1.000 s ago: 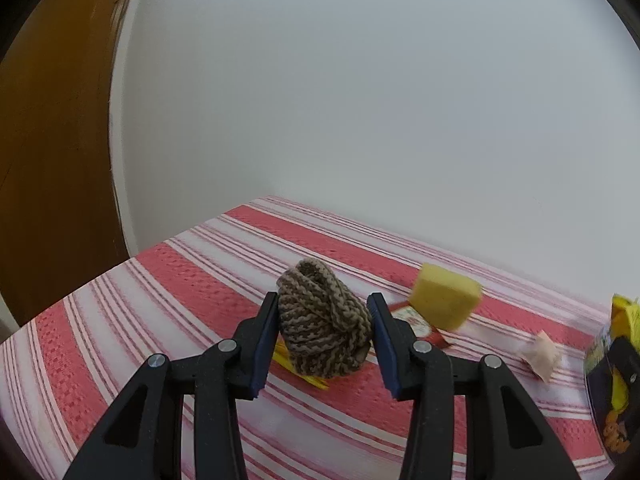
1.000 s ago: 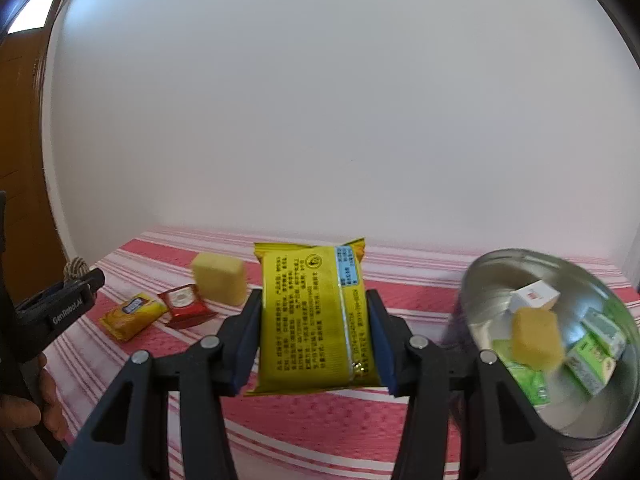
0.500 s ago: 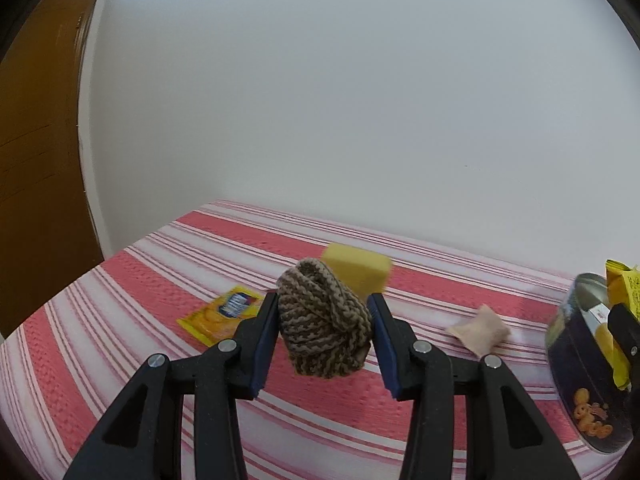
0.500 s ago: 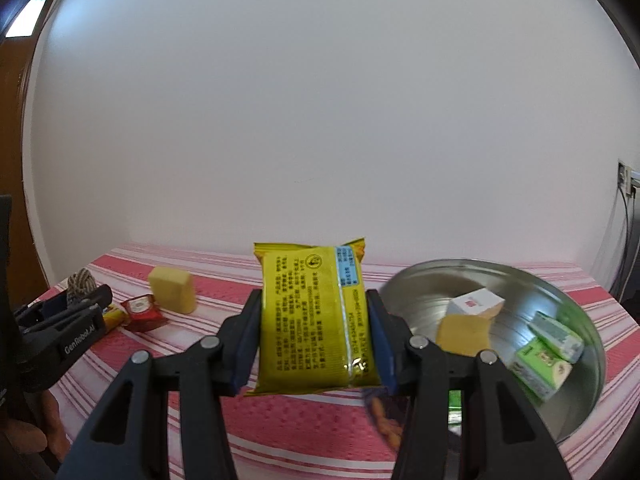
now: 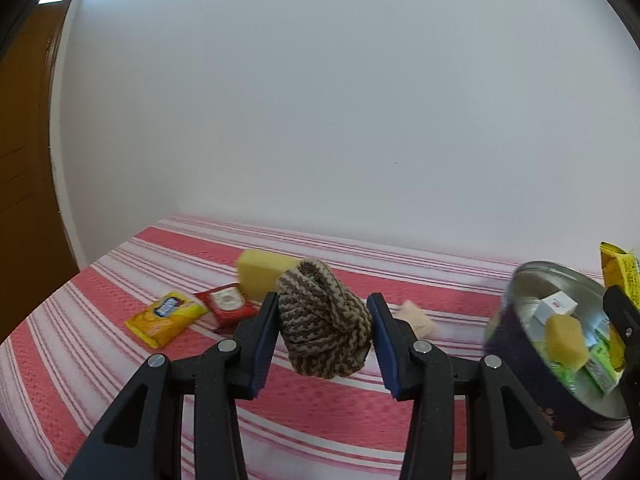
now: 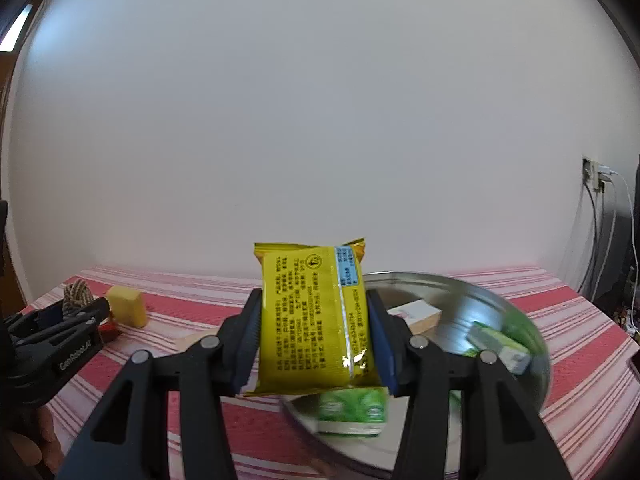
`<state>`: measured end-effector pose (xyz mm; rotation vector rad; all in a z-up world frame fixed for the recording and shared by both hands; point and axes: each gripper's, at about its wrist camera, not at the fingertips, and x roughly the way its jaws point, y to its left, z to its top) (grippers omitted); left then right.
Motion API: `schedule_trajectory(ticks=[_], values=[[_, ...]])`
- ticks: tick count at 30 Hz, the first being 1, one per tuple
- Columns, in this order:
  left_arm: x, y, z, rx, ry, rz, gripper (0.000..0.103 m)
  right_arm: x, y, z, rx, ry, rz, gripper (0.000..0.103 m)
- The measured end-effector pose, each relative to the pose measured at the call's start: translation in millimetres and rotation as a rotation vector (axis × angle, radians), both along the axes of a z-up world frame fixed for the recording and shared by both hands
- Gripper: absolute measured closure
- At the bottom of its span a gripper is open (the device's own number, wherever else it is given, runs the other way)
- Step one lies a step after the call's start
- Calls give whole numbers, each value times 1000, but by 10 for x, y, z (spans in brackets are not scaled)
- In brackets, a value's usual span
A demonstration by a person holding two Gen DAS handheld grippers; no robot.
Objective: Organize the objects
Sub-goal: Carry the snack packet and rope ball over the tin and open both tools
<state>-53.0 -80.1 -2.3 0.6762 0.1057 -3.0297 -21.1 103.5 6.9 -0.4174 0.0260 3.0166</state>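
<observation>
Mostly brown-and-tan knitted bundle [image 5: 323,320]

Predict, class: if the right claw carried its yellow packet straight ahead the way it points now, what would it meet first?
Probably the round tin: the right claw, shut on the yellow packet, points across it. Depth is unclear.

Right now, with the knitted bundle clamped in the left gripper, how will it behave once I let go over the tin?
The knitted bundle bulges and sags between the left gripper pads, so it is probably soft and light. Its ribbed yarn likely grips rather than slips. Dropped into the tin, it should land limp and hardly roll.
</observation>
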Motion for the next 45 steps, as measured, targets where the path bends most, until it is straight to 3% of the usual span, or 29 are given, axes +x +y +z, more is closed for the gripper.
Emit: schedule_trajectory(ticks=[28,45], values=[[116,1395,149,-56,39,-225,56,81,1296,14,10,32,-204,53],[61,2047,16,-114,-15,-308,56,-48,1825,-67,50,-16,-260,53]])
